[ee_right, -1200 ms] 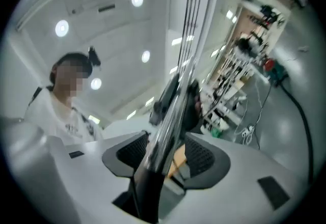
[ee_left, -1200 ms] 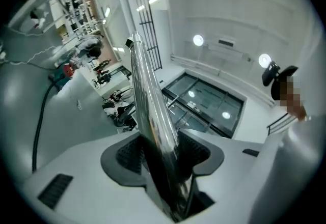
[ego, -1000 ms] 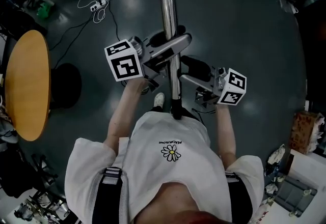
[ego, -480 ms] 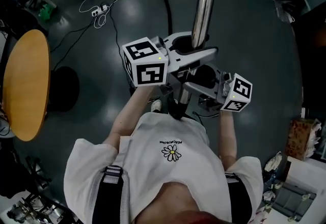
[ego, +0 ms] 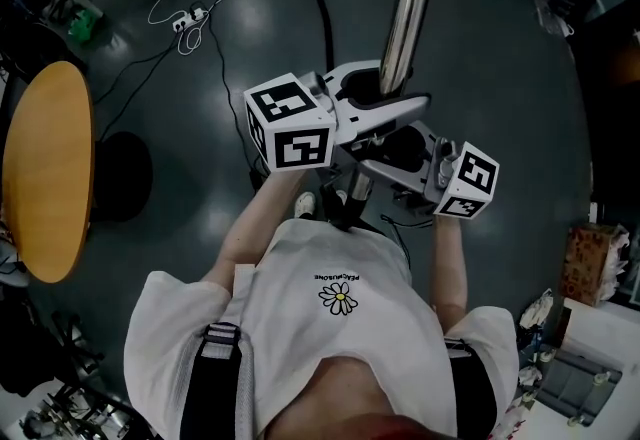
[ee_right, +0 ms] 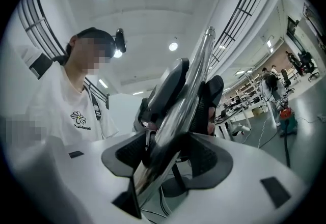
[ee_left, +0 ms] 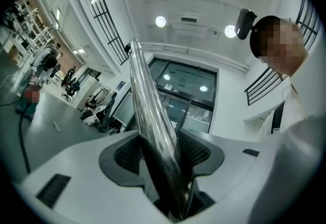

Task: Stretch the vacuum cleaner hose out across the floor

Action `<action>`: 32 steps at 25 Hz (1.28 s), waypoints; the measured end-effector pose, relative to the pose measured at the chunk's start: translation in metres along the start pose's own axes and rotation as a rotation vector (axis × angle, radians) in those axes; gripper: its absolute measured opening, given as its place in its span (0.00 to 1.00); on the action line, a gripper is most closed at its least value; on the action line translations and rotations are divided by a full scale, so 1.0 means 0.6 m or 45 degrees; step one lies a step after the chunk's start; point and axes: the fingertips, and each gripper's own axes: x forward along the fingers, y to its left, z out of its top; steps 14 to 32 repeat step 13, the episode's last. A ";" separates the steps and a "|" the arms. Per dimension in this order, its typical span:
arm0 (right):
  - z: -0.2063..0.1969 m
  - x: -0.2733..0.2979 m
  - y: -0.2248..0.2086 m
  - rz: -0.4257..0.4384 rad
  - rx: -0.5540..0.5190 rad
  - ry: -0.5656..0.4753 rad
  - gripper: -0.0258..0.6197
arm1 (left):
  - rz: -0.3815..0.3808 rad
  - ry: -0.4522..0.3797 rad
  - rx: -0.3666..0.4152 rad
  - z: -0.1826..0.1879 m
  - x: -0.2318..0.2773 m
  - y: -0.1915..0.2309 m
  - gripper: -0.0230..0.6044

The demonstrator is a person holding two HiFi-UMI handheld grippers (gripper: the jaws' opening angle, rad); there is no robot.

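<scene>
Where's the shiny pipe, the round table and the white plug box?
shiny pipe [ego: 408,18]: head view, middle of its metal.
round table [ego: 45,173]: head view, bare wooden top.
white plug box [ego: 190,20]: head view, its white casing.

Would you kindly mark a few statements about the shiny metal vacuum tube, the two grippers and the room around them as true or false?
1. The shiny metal vacuum tube runs between the pads of the left gripper, which clamp it. True.
2. The right gripper is empty. False: its jaws are shut on the same tube, lower down.
3. The round wooden table stands at the right of the head view. False: it is at the left edge.
4. A white power strip lies on the dark floor. True.
</scene>
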 end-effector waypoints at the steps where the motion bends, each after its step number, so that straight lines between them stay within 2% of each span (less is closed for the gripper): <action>1: -0.002 -0.001 -0.001 -0.005 0.001 0.004 0.42 | -0.001 0.002 -0.002 -0.003 0.001 0.001 0.36; 32: -0.009 -0.010 -0.003 -0.022 0.021 0.003 0.42 | 0.007 0.015 -0.027 -0.015 0.007 0.004 0.36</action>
